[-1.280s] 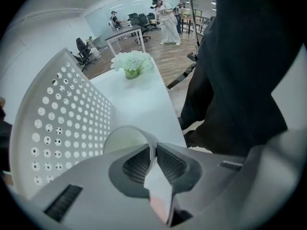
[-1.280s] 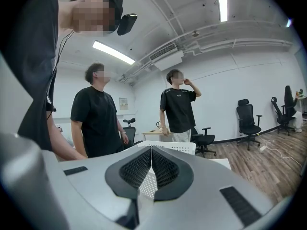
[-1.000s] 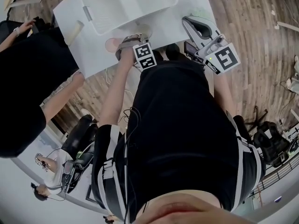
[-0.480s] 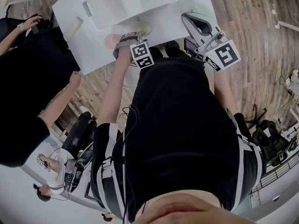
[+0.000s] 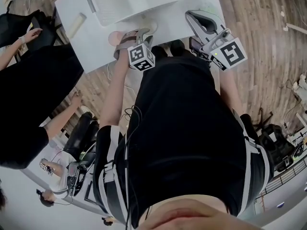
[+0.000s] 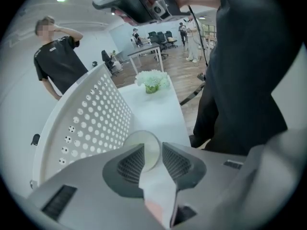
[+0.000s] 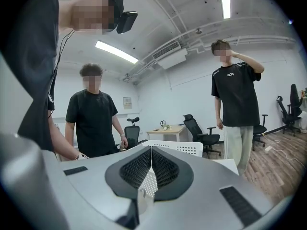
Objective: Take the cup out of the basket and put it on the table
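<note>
No text is legible; the print on a black T-shirt point(image 7: 238, 92) is blurred

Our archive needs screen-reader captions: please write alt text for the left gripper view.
The left gripper, its fingers apart after just opening, hangs over a pale cup that sits on the white table beside a perforated white basket. A small plant stands farther along the table.

Left gripper point(image 5: 144, 34): lifted off the table point(image 5: 96, 47); its marker cube point(image 5: 140, 57) is more tilted and has shifted left in the head view.
Left jaws: have just been opening and now stand apart. The cup point(image 6: 146, 145) shows in the gap below them, pads off it.
Cup: released, upright on the table just beside the basket point(image 6: 91, 123).
Bystander's forearm point(image 5: 64, 114): lower in the head view than 1 second ago.
</note>
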`<action>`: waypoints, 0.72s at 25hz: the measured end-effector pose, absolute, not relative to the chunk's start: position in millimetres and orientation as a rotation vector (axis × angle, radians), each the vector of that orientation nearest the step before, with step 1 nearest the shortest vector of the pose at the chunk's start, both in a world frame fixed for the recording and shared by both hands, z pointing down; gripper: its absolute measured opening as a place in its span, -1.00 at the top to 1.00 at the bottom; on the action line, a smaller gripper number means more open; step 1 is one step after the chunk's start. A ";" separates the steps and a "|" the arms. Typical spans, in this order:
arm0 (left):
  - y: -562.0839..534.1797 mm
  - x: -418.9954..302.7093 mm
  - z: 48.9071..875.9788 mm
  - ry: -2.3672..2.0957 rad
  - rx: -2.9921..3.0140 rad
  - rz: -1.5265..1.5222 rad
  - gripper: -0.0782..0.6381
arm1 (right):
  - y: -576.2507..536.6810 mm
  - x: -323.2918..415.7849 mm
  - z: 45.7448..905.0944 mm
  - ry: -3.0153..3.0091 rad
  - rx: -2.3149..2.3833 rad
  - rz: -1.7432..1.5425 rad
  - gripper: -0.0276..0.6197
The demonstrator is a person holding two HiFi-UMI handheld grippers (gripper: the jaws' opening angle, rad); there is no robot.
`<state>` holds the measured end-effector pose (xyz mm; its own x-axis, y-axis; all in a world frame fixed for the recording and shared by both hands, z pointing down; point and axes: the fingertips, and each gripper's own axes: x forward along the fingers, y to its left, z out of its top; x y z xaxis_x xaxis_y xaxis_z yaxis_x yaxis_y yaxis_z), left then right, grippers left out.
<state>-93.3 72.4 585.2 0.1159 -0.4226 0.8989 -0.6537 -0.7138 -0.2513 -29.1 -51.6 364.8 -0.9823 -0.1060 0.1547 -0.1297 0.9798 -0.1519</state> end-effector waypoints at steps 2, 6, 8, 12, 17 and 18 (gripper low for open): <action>64.8 -91.8 567.5 -1.193 2.227 1.520 0.56 | -49.1 -30.1 364.8 -2.981 0.165 0.243 0.86; 57.9 -90.2 542.9 -1.320 2.278 1.312 0.73 | -45.4 -32.1 364.8 -2.978 0.143 0.237 0.86; 56.9 -90.0 535.0 -1.346 2.276 1.221 0.73 | -43.8 -34.9 363.4 -2.980 0.133 0.233 0.86; 51.8 -95.1 509.8 -1.465 2.243 0.967 0.73 | -34.0 -39.7 363.8 -2.974 0.066 0.197 0.86; 48.5 -100.3 474.8 -1.590 2.221 0.727 0.73 | -22.1 -45.9 358.6 -2.990 -0.008 0.195 0.86; 48.1 -100.4 468.2 -1.608 2.218 0.677 0.73 | -20.7 -47.1 357.7 -2.993 -0.019 0.198 0.86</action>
<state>-100.4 48.1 468.2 0.2550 -0.7975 0.5467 -0.9485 -0.3163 -0.0190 -47.1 -20.7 357.7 -0.9898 0.0217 0.1408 0.0029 0.9912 -0.1320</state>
